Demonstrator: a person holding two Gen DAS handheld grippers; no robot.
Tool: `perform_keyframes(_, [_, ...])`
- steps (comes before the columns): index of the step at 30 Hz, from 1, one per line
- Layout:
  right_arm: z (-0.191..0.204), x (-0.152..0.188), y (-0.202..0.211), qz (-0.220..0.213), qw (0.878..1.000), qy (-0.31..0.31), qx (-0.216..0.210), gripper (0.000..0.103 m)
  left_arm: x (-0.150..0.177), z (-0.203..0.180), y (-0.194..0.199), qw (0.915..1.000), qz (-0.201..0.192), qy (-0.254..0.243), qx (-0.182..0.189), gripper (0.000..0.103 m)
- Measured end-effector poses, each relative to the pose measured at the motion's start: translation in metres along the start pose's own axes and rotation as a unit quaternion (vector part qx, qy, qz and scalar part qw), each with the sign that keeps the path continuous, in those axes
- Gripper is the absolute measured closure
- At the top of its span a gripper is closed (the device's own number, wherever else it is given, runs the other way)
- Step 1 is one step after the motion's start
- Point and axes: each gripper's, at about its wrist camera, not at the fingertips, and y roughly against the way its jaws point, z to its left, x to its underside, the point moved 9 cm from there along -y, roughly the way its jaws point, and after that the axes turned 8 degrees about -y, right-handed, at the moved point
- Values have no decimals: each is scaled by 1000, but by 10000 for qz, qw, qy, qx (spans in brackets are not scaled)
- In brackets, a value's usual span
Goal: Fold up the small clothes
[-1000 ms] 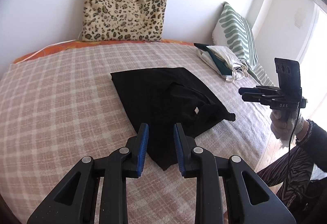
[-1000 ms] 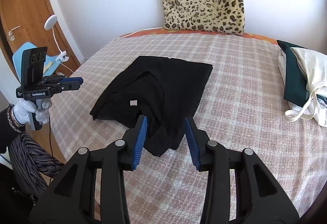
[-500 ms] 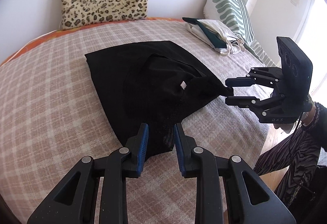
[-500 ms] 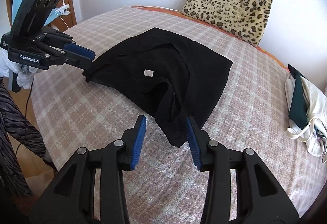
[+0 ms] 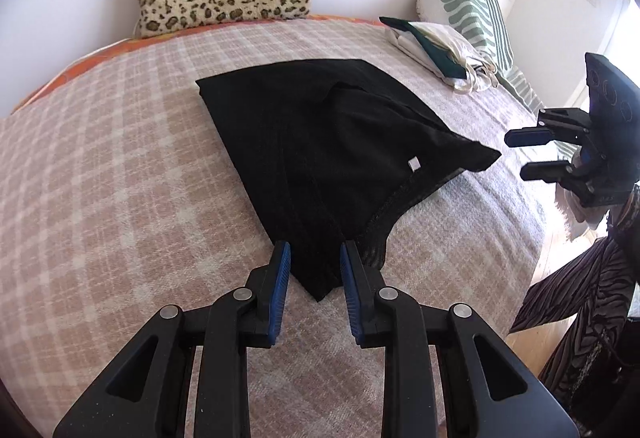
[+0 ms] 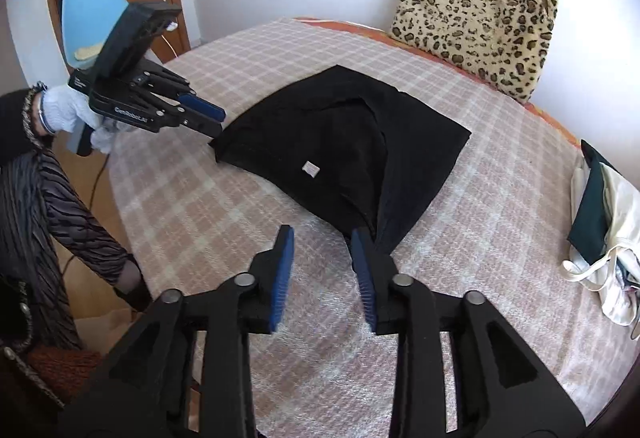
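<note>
A black garment (image 5: 328, 158) is spread, partly folded, on the checked bed (image 5: 100, 198); a small white label (image 5: 414, 163) is seen on it. The left hand-held gripper (image 5: 312, 274) is held released, its blue pads either side of the garment's near corner; the right hand-held gripper (image 6: 322, 262) is likewise released, one pad at the garment's edge. A leopard-print cushion (image 6: 476, 6) is propped against the wall; pale and green clothes (image 6: 604, 230) are piled well apart.

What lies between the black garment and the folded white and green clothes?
Only bare checked bedspread separates black garment from folded white and green clothes, in the right wrist view.
</note>
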Motion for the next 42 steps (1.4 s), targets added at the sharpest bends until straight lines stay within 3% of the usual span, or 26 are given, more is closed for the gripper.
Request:
perform_keyframes(1, [-3,-6,5,-140,9995,-203,-196,36,-7,6,6,9998,-136,128,21,79])
perform_keyframes(3, [-18,-23,11,-373,9959,-730,-395,36,-21,19,16,9982,-378,455,93,79])
perform_keyframes(5, [-48,-32,1,-295,9890,-1434,-191,36,-32,29,20,9960,-536,697,148,79])
perform_keyframes(7, [-80,-31,-18,-43,9772,-2125,-32,57,-37,34,17,9948,-561,827,191,79])
perform_keyframes(8, [-91,-25,-28,100,9691,-2464,-85,61,-38,36,14,9943,-547,901,183,79])
perform_keyframes(12, [-110,1,-63,470,9415,-3325,-290,65,-30,35,-4,9934,-276,1059,351,79])
perform_keyframes(15, [-110,7,-74,506,9354,-3476,-394,67,-21,32,-15,9928,-90,1114,430,79])
perform_keyframes(18, [-104,5,-77,542,9405,-3340,-322,96,-16,29,-23,9939,77,1033,367,79])
perform_keyframes(19, [-102,3,-76,506,9436,-3260,-280,97,-15,29,-26,9944,133,995,341,79])
perform_keyframes(21, [-98,-6,-70,410,9558,-2910,32,100,-12,28,-29,9954,228,897,257,79])
perform_keyframes(24, [-104,-10,-63,445,9678,-2297,930,101,-1,27,-37,9961,449,749,136,79])
perform_keyframes(27, [-90,0,-67,766,9698,-2291,338,100,0,29,-34,9962,465,724,153,79])
perform_keyframes(30, [-88,-8,-57,628,9747,-2125,300,100,-15,46,-21,9950,209,974,115,79])
perform_keyframes(33, [-105,-24,-51,228,9640,-2650,39,97,-39,67,-10,9879,-184,1514,283,79])
perform_keyframes(35, [-124,-38,-63,68,9510,-3090,-37,86,-56,78,-8,9834,-402,1729,386,65])
perform_keyframes(36, [-135,-43,-66,-22,9446,-3281,-17,82,-64,82,-8,9820,-492,1787,356,65])
perform_keyframes(39, [-156,-57,-81,-110,9252,-3785,-248,82,-80,91,-16,9787,-592,1926,394,65])
perform_keyframes(42, [-164,-71,-93,-155,9201,-3902,-304,82,-88,101,-32,9750,-556,2119,384,65])
